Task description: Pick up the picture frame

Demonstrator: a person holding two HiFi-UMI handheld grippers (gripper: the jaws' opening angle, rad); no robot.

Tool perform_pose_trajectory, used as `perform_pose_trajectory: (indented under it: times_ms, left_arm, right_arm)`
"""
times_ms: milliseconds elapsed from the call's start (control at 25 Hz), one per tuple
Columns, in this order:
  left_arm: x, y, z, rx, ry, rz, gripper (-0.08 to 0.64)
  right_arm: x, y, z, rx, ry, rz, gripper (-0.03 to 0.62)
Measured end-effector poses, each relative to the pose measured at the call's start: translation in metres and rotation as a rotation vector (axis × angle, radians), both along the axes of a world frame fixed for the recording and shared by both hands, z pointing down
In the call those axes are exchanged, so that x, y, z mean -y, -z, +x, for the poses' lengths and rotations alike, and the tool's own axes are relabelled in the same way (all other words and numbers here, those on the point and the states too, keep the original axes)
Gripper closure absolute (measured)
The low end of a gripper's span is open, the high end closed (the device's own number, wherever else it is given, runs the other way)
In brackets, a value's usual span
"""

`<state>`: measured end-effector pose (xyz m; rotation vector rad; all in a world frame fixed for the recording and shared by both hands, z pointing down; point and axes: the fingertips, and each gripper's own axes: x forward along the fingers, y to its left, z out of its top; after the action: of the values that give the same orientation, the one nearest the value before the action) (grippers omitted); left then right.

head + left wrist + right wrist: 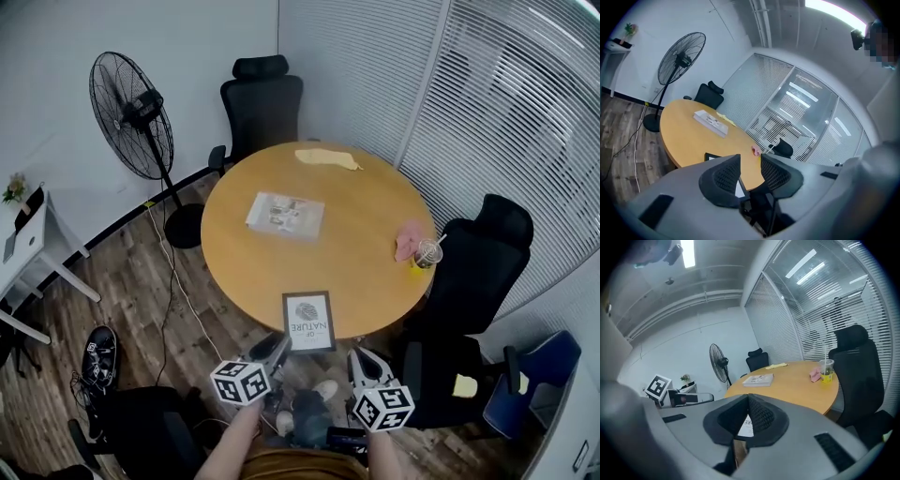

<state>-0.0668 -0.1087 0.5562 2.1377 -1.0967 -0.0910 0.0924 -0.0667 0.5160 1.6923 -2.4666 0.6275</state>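
The picture frame (309,321), black-edged with a white print, lies flat at the near edge of the round wooden table (244,272). My left gripper (278,344) hovers just short of the frame's lower left corner. Its jaws stand apart with nothing between the pads. In the left gripper view the left gripper (750,159) points over the frame (711,156), which shows past the jaws. My right gripper (357,357) sits off the frame's lower right corner, beyond the table edge. In the right gripper view the right gripper (748,397) has its tips together, and the frame (745,425) shows below them.
On the table lie a booklet (285,215), a yellow cloth (326,157), a pink cloth (409,240) and a drink cup with a straw (427,253). Black chairs (483,272) stand around it. A standing fan (131,112) and its cable are at the left.
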Motion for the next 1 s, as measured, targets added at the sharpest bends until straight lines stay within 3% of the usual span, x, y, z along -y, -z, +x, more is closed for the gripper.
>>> perform_pose_trajectory:
  times_ms: [1000]
  left_arm:
    - [0.026,-0.089,0.007,0.060,0.019,-0.199,0.403]
  right_arm:
    - [0.039,-0.070,0.025,-0.093,0.058,-0.153,0.580]
